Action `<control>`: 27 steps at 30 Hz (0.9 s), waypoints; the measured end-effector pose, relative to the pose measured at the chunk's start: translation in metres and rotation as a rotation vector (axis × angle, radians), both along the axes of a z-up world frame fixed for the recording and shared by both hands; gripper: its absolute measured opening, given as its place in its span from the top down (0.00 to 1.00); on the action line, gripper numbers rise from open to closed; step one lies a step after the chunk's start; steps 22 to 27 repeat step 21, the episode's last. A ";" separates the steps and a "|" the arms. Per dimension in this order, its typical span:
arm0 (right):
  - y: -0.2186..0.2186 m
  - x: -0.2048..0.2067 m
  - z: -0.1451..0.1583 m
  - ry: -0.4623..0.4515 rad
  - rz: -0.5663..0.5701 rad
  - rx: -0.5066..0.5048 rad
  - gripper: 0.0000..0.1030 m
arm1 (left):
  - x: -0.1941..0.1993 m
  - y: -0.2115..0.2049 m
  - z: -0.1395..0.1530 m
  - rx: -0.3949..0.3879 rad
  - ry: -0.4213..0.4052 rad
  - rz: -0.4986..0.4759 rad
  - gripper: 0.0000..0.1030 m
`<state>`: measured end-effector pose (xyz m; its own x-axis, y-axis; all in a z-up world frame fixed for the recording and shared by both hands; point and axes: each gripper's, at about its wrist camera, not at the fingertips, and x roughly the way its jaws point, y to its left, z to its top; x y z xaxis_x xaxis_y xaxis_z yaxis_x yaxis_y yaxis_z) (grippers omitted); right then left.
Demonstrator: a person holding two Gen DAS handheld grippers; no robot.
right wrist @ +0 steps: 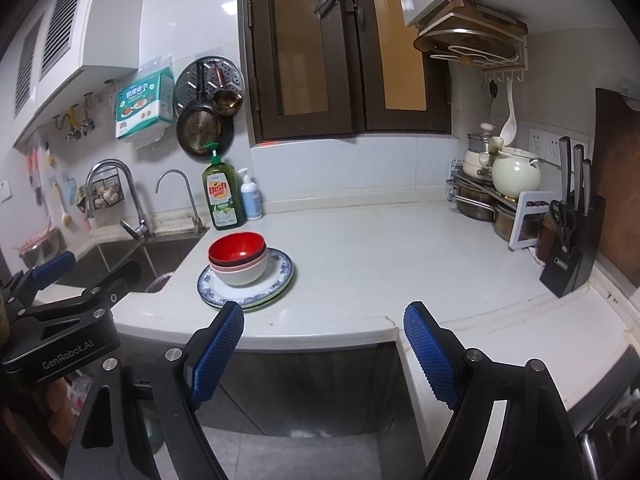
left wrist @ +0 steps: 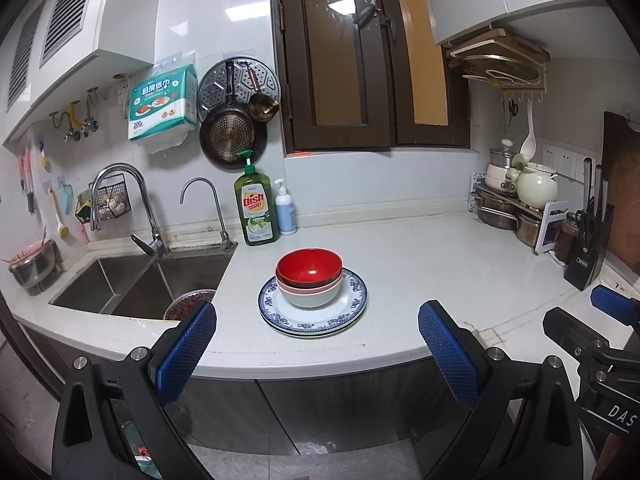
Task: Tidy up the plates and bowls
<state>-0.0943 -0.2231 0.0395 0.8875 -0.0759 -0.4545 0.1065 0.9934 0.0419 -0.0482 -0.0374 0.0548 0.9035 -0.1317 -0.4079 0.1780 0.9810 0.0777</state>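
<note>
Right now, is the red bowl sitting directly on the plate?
No, the red bowl is nested in other bowls stacked on the plate.

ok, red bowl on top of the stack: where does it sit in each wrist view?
Left wrist: red bowl sits just left of centre, topping the nested bowls on the blue-rimmed plate.
Right wrist: red bowl is left of centre, above the left blue pad.
Shared landmark: green dish soap bottle stands behind the stack, beside the sink.

A red-lined dark bowl (left wrist: 309,267) nests upright in a pink bowl (left wrist: 298,289) and a white bowl (left wrist: 313,298), stacked on blue-patterned white plates (left wrist: 352,304), at 12 o'clock on the white surface (left wrist: 420,264).
</note>
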 end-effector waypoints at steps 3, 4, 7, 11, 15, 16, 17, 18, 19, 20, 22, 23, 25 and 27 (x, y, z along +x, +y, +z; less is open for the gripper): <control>-0.001 -0.001 0.000 -0.001 -0.001 -0.001 0.19 | -0.001 -0.001 0.000 0.001 -0.002 0.002 0.00; -0.002 -0.001 0.000 -0.001 -0.001 0.001 0.19 | -0.002 -0.002 0.000 0.002 -0.002 0.003 0.00; -0.002 -0.001 0.000 -0.001 -0.002 -0.002 0.19 | -0.001 -0.002 0.000 0.004 -0.006 0.003 0.00; -0.006 0.000 0.001 0.003 -0.001 -0.002 0.19 | 0.003 -0.003 0.001 0.007 -0.007 0.001 0.00; -0.008 0.003 0.003 0.002 -0.004 -0.007 0.19 | 0.008 -0.002 0.002 0.006 -0.002 0.000 0.00; -0.008 0.004 0.003 0.002 -0.005 -0.009 0.19 | 0.010 -0.003 0.002 0.007 -0.001 -0.001 0.00; -0.009 0.004 0.003 0.002 -0.004 -0.009 0.19 | 0.011 -0.003 0.002 0.006 0.000 -0.003 0.00; -0.008 0.004 0.003 0.001 -0.005 -0.008 0.19 | 0.012 -0.003 0.002 0.006 0.001 -0.003 0.00; -0.008 0.004 0.003 0.000 -0.007 -0.008 0.19 | 0.013 -0.003 0.002 0.006 0.001 -0.003 0.00; -0.008 0.006 0.003 0.000 -0.007 -0.008 0.19 | 0.013 -0.002 0.002 0.007 -0.001 -0.004 0.00; -0.008 0.007 0.003 0.000 -0.007 -0.007 0.19 | 0.014 -0.003 0.002 0.006 0.000 -0.004 0.00; -0.008 0.007 0.003 0.000 -0.007 -0.007 0.19 | 0.014 -0.003 0.002 0.006 0.000 -0.004 0.00; -0.008 0.007 0.003 0.000 -0.007 -0.007 0.19 | 0.014 -0.003 0.002 0.006 0.000 -0.004 0.00; -0.008 0.007 0.003 0.000 -0.007 -0.007 0.19 | 0.014 -0.003 0.002 0.006 0.000 -0.004 0.00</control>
